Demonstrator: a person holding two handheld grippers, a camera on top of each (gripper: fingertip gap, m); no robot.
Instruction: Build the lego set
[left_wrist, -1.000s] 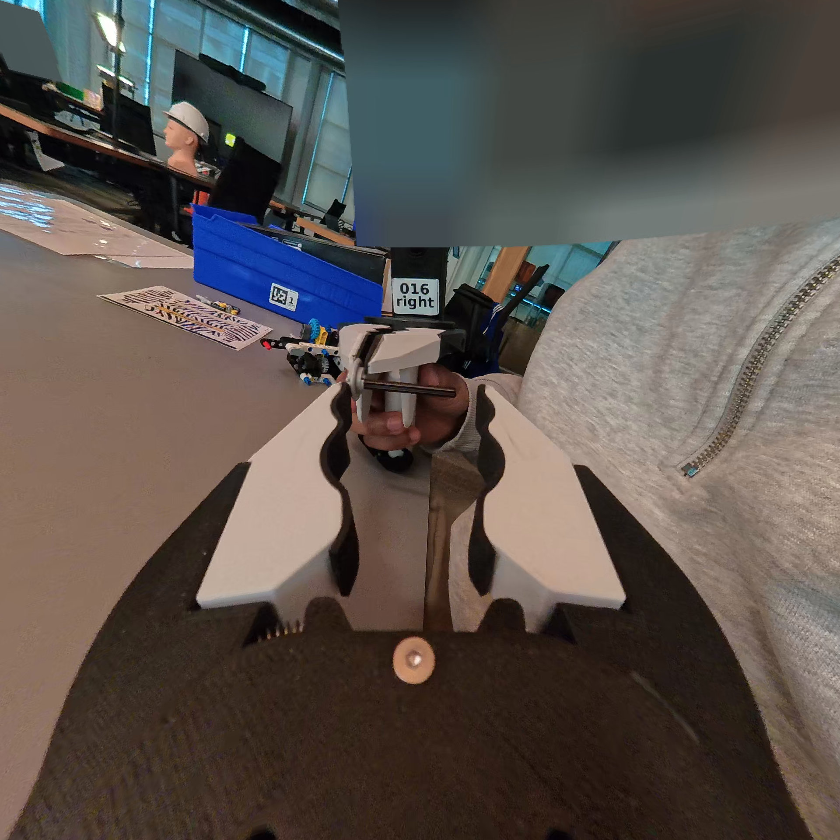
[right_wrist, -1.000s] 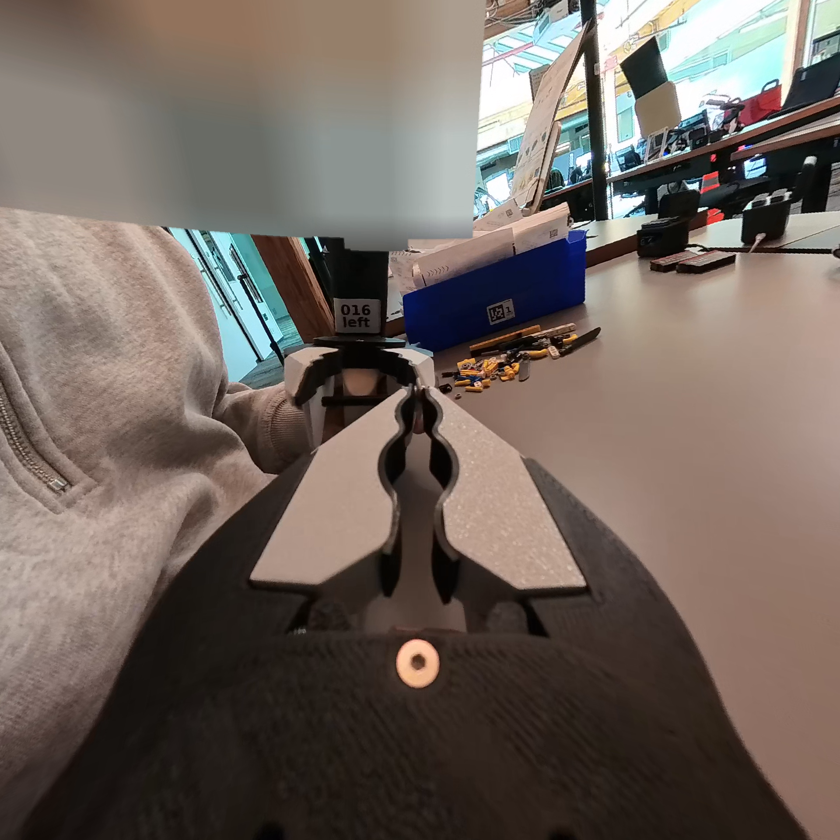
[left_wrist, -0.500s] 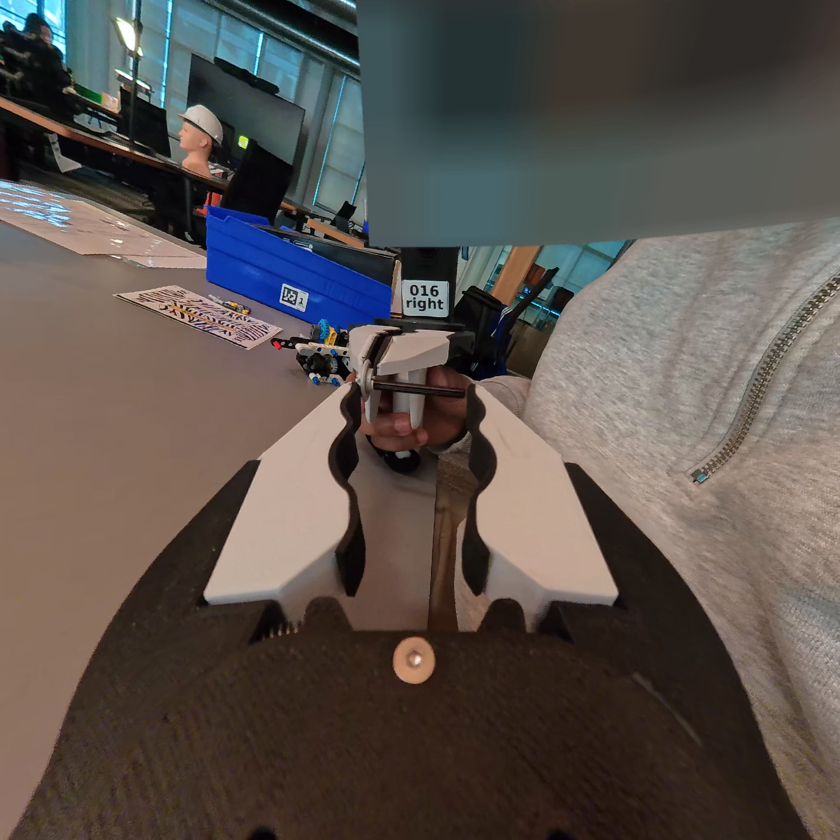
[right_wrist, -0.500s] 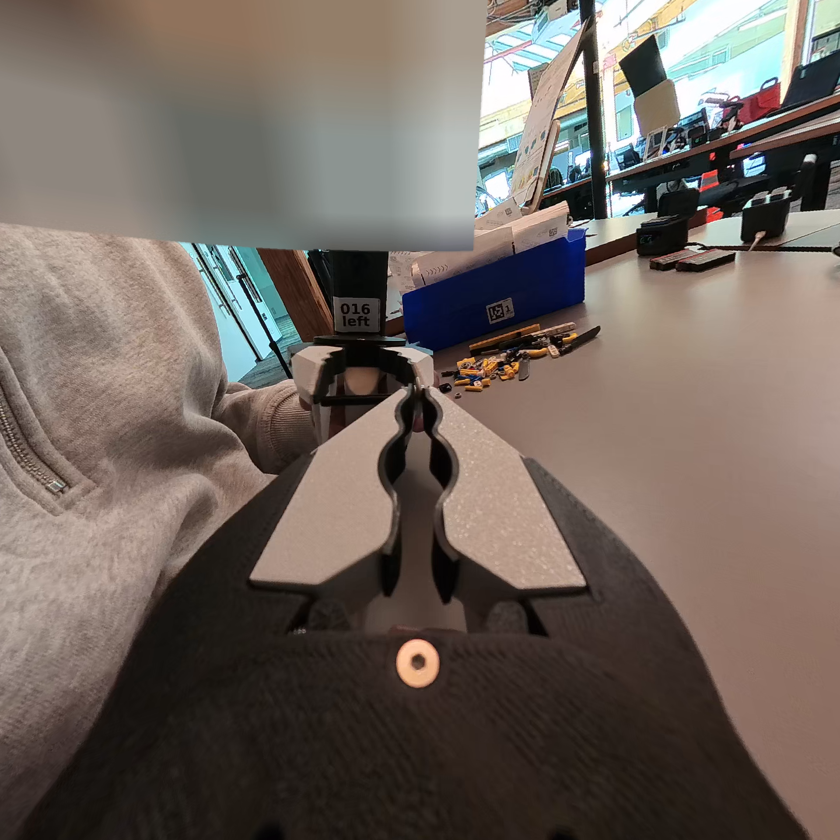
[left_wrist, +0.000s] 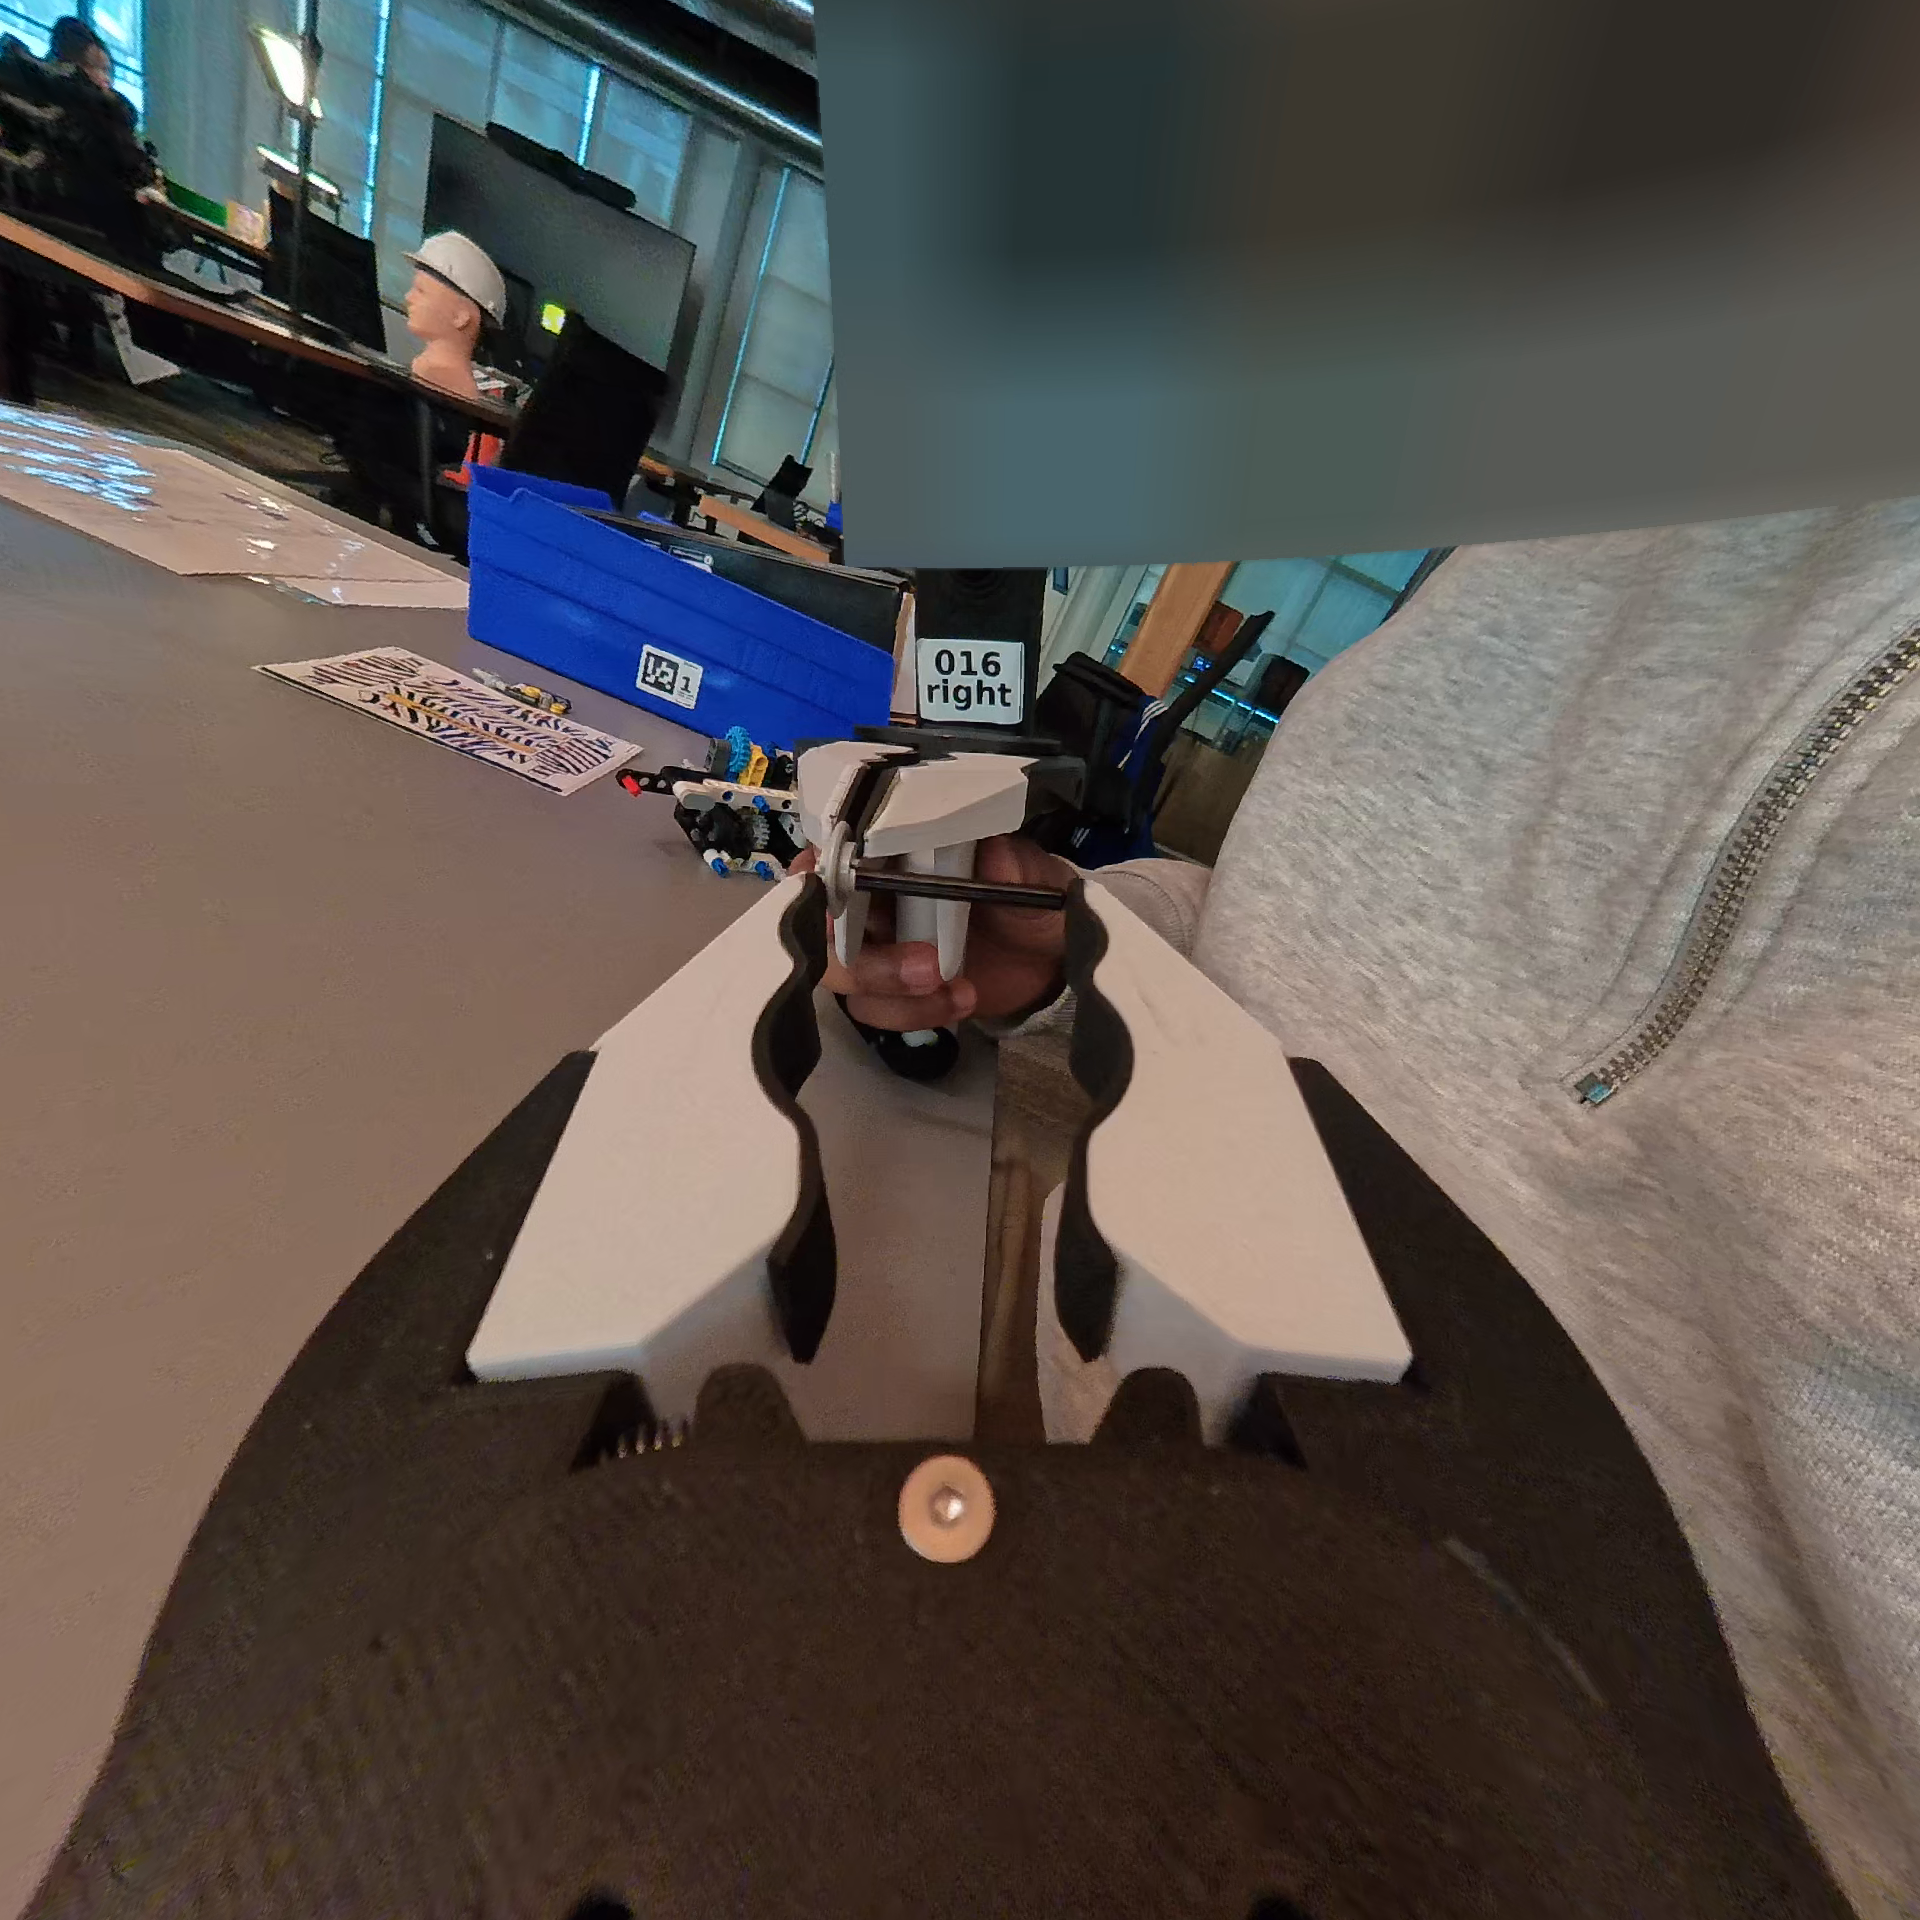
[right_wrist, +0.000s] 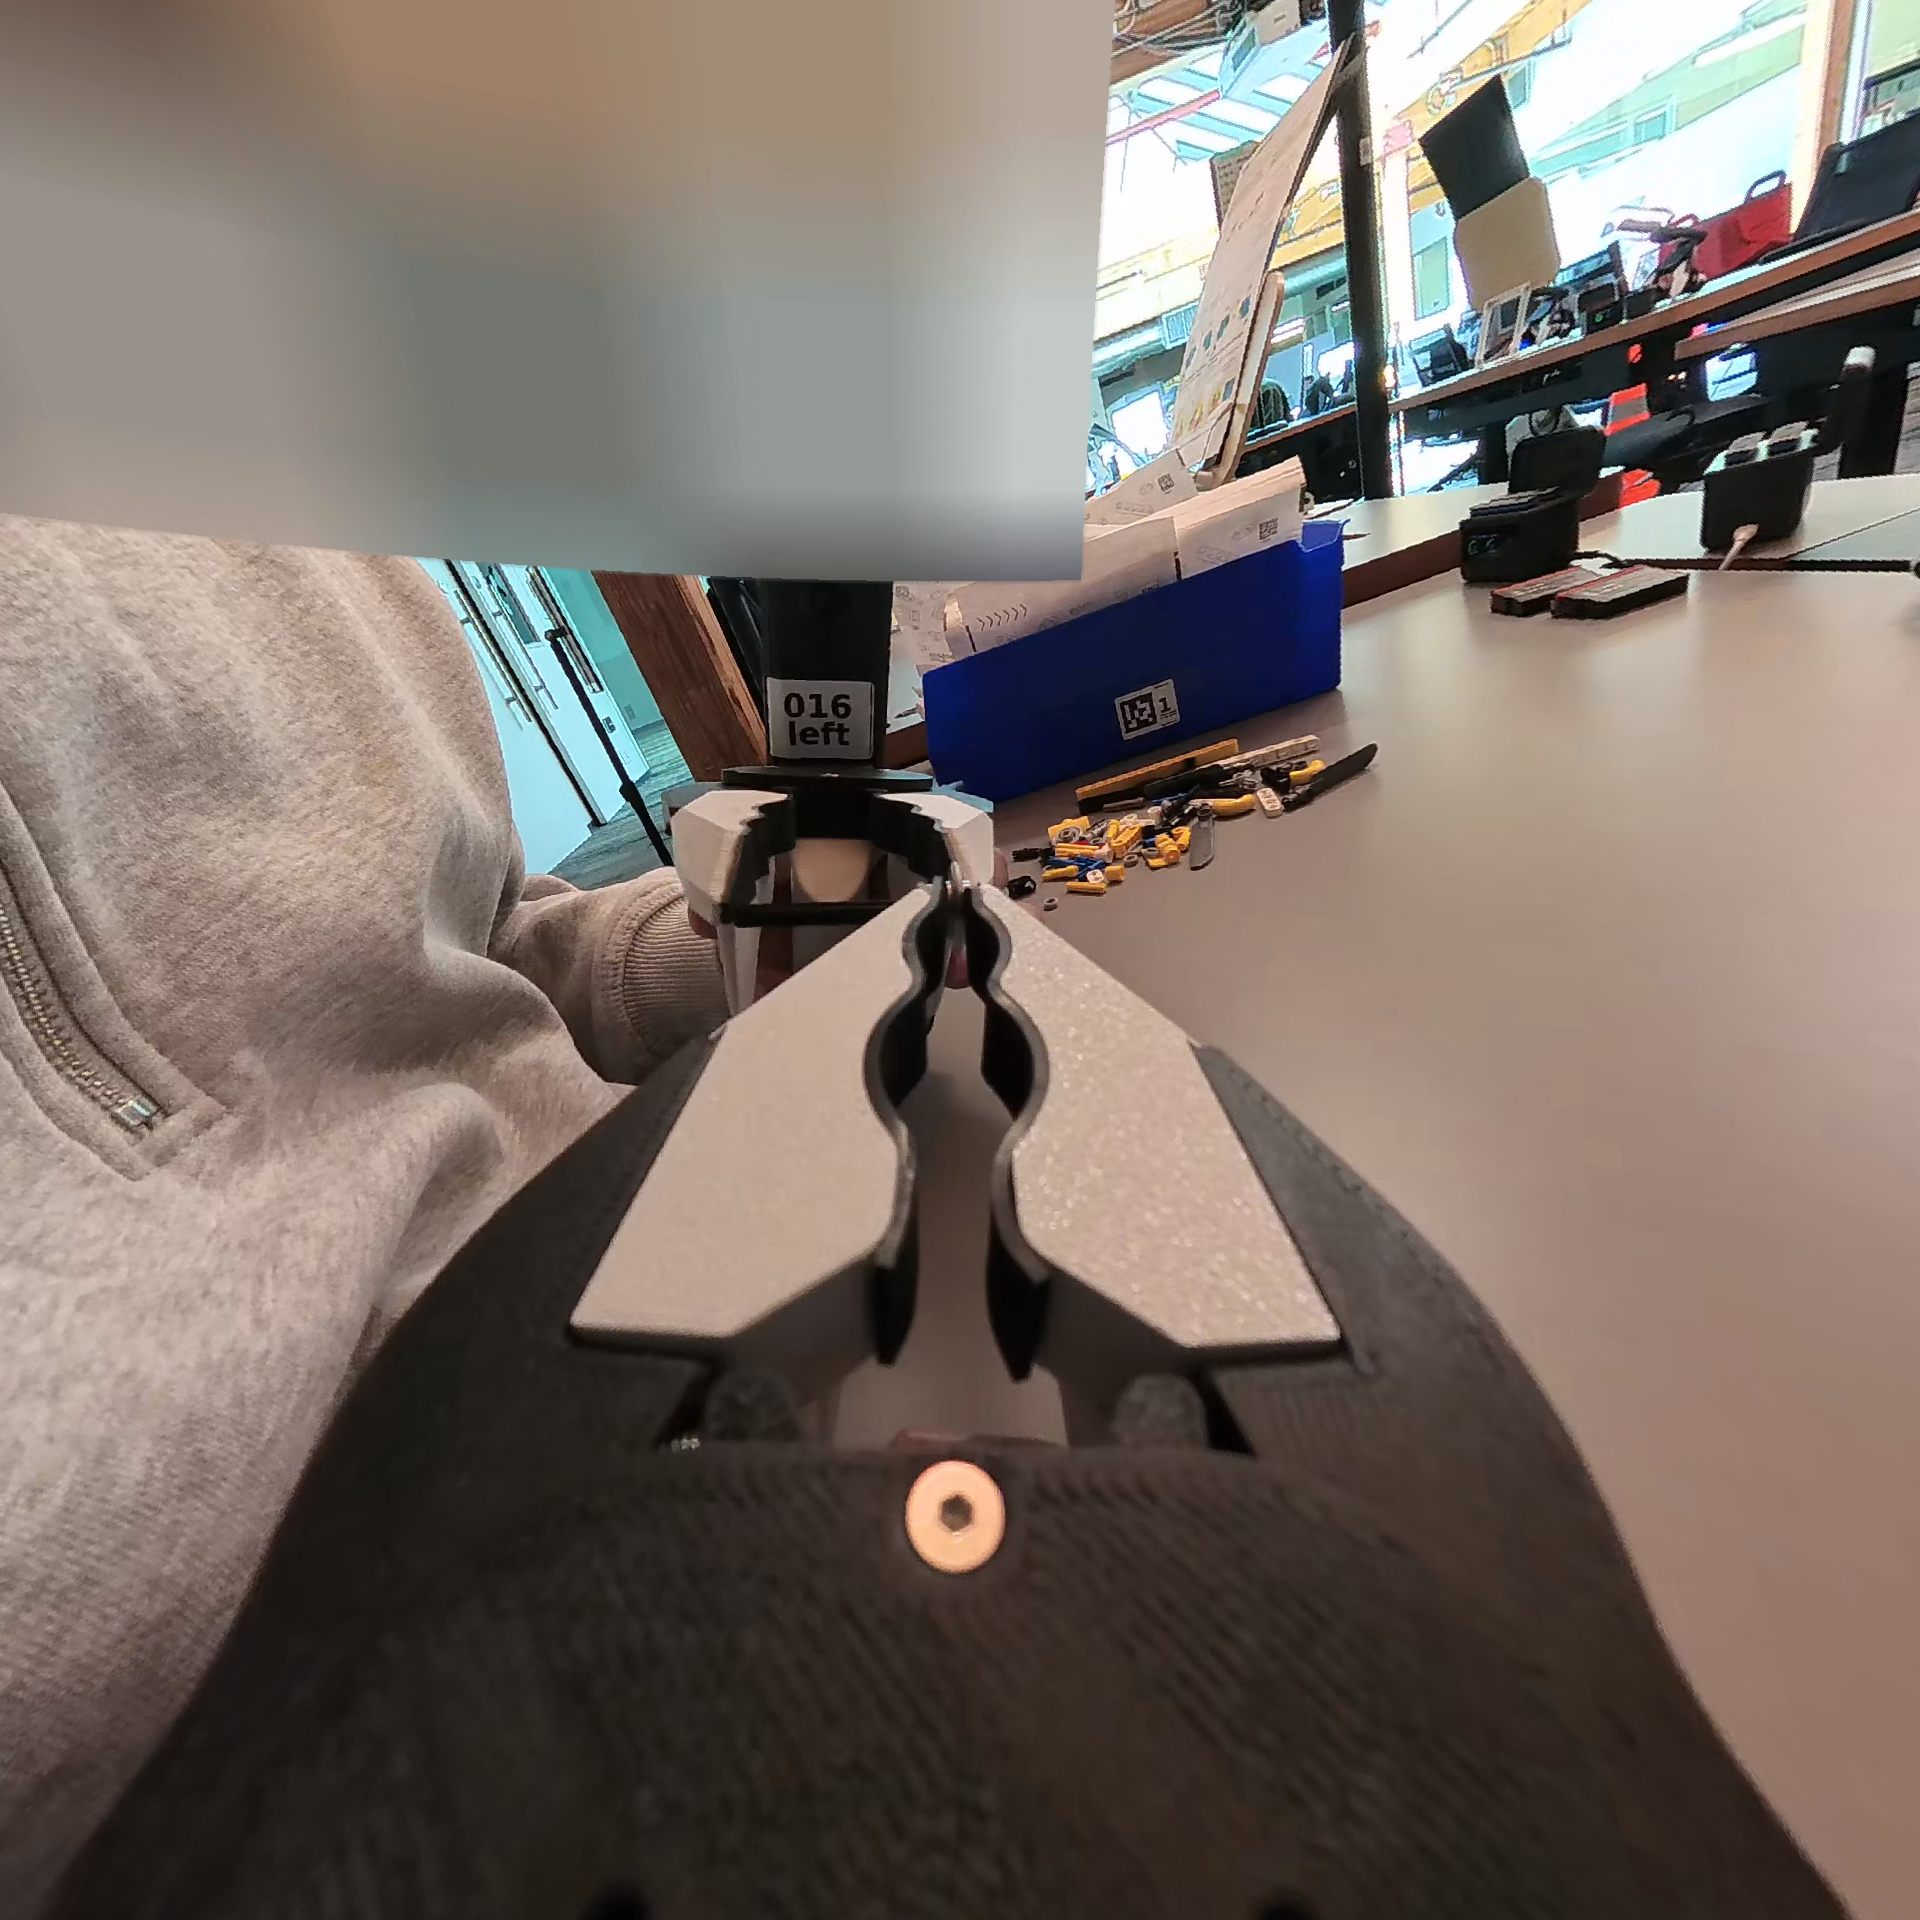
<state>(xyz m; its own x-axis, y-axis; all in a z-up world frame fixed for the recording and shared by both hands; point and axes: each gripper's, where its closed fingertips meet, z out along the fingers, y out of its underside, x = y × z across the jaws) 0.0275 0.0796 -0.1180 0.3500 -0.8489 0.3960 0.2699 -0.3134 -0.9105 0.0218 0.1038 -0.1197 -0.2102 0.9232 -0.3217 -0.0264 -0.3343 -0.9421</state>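
Observation:
My left gripper (left_wrist: 940, 904) holds its jaws wide, with a black axle (left_wrist: 956, 888) lying crosswise between the pads and its ends against them. My right gripper (right_wrist: 954, 894) faces it and is shut on a small grey disc (left_wrist: 834, 878) at one end of that axle. The right gripper also shows in the left wrist view (left_wrist: 842, 857). The left gripper shows in the right wrist view (right_wrist: 831, 883). A part-built lego model (left_wrist: 732, 816) stands on the table behind the right gripper. Loose lego pieces (right_wrist: 1132, 836) lie in a pile.
A blue bin (left_wrist: 644, 634) stands behind the model, with a printed sheet (left_wrist: 447, 717) to its left. It shows again behind the loose pieces (right_wrist: 1132, 675). A black wheel (left_wrist: 914, 1055) lies under the hand. The person's grey sweater (left_wrist: 1558, 935) is close, at the table edge (left_wrist: 987, 1247).
My left gripper's jaws have narrowed a little onto the axle. Both grippers have stayed nearly in place, and the right gripper has stayed shut.

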